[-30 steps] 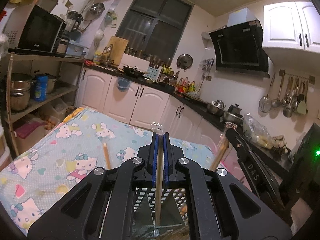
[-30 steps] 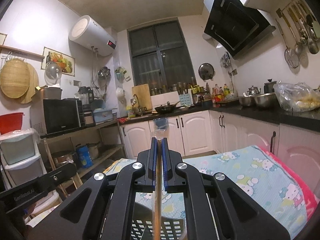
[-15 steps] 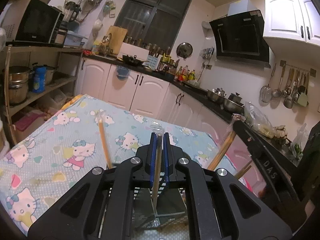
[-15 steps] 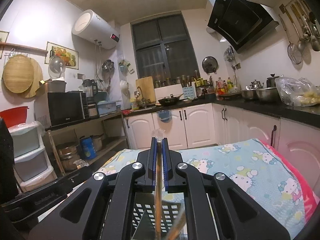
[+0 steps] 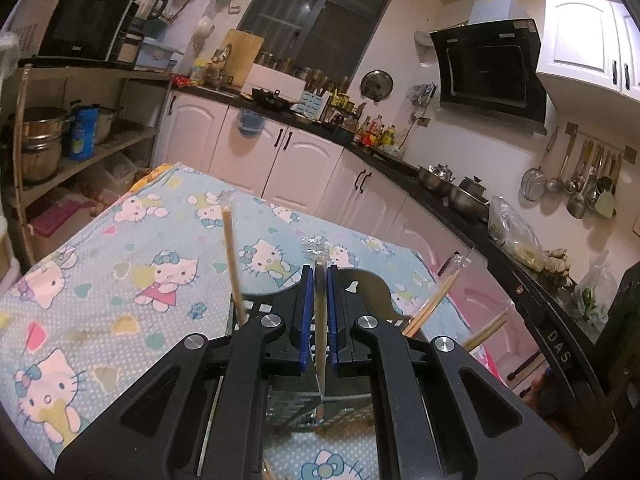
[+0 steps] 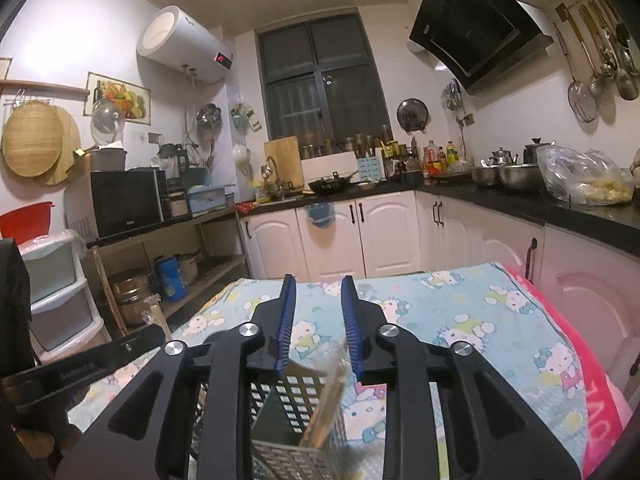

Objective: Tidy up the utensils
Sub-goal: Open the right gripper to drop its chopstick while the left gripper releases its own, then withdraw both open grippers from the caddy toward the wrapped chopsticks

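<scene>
"DAS" is read on the right gripper's arm at the far right of the left wrist view. The left gripper (image 5: 316,312) is clenched on one wrapped chopstick pair (image 5: 320,320) above the black basket (image 6: 296,412). The right gripper (image 6: 318,320) is released, one wrapped pair (image 6: 330,392) leaning inside the basket; three more sticks (image 5: 234,264) are counted there.
</scene>
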Motion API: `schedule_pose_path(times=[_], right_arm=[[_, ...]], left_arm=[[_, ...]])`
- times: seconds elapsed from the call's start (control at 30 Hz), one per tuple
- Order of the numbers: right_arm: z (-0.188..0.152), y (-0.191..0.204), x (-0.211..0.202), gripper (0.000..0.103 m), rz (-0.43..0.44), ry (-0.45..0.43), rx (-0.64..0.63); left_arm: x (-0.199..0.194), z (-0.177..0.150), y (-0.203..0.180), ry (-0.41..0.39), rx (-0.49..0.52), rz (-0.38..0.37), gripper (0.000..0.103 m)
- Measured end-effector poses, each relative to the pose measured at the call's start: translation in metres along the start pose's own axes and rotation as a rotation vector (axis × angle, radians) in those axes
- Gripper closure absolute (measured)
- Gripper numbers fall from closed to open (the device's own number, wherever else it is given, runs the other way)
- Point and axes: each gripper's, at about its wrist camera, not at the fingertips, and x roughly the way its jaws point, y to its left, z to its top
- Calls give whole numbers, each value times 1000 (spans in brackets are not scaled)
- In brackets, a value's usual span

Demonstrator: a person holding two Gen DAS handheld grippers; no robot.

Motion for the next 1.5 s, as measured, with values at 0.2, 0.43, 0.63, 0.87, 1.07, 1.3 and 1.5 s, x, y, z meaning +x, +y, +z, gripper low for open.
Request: schedule_pose_path(times=[0.2, 0.43, 0.63, 0.87, 1.07, 1.3, 1.5], right_arm=[[-4, -5, -8, 75, -8, 35, 16], [-10, -11, -20, 67, -6, 63, 36], [-14, -13, -31, 62, -5, 80, 43], [-22, -12, -46, 54, -1, 100, 41], [-29, -14, -58, 50, 7, 125, 46], [-39, -17, -72, 47, 5, 159, 44], [-46, -15, -82, 47, 10, 187, 36]], left_arm=[[-6, -2, 1, 20, -7, 3, 91], [-12, -7, 3, 45, -19, 1, 78], [-24, -11, 1, 51, -20, -5, 67], [-37, -20, -1, 64, 3, 0, 55], [-50, -25, -1, 64, 4, -10, 45], [-61, -34, 3, 68, 5, -12, 34], [-70, -42, 9, 82, 4, -5, 29]])
